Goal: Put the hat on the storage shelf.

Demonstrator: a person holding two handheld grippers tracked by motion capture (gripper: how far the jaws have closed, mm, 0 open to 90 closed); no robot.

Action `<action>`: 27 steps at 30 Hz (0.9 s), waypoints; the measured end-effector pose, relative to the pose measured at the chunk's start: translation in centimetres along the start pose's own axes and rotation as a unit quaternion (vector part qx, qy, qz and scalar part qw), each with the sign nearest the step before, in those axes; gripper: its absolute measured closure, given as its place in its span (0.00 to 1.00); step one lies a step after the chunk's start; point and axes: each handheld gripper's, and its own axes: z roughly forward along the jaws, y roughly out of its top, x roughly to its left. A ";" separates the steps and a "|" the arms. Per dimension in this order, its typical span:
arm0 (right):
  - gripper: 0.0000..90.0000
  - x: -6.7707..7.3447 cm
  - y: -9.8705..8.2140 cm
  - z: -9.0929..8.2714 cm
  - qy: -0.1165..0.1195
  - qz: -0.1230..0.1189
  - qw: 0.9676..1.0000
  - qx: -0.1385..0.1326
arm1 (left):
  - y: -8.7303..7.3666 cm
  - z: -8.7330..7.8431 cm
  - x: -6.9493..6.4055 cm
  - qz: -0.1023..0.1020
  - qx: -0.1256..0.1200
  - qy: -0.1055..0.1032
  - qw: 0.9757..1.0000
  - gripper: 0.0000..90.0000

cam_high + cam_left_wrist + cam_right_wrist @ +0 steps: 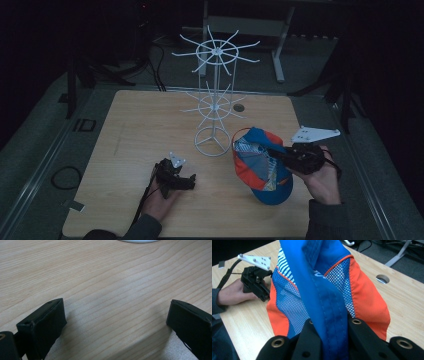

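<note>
Your right gripper (272,152) has its jaws clamped on the cap (260,167): in the right gripper view a blue band of the cap (322,302) runs straight down between the two black jaws, which pinch it tight. The cap sits at the right of the tabletop (150,125), just right of the rack's round base, crown opened toward the rack, brim toward you. Blue and orange panels, white mesh lining, a patch of blue and white stripes inside.

Writing: a few pale marks show on the blue band near the mesh in the right gripper view, too small and creased to read. No brand legible there. No label can be read on the rack (215,95) or on the tabletop.

Your left gripper (186,182) rests low on the tabletop, left of the cap and well apart from it, in your left hand (162,197). Its jaws stand wide, with bare wood grain between them in the left gripper view (115,322). The white rim of the rack base (138,241) shows at the top edge of that view.

The rack is white wire, two tiers of spokes, upright at mid tabletop, nothing hanging on it. A round hole (239,107) lies in the tabletop behind it.
</note>
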 end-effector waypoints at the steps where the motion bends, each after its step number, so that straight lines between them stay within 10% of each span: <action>1: 0.97 0.0 0.1 -0.1 -0.001 0.000 1.000 -0.002 | 0.0 0.0 0.0 0.000 0.000 0.000 1.000 0.03; 27: 0.96 -1.5 1.4 -2.0 -0.038 0.032 0.996 -0.072 | 0.0 0.0 0.0 0.000 0.000 0.000 1.000 0.03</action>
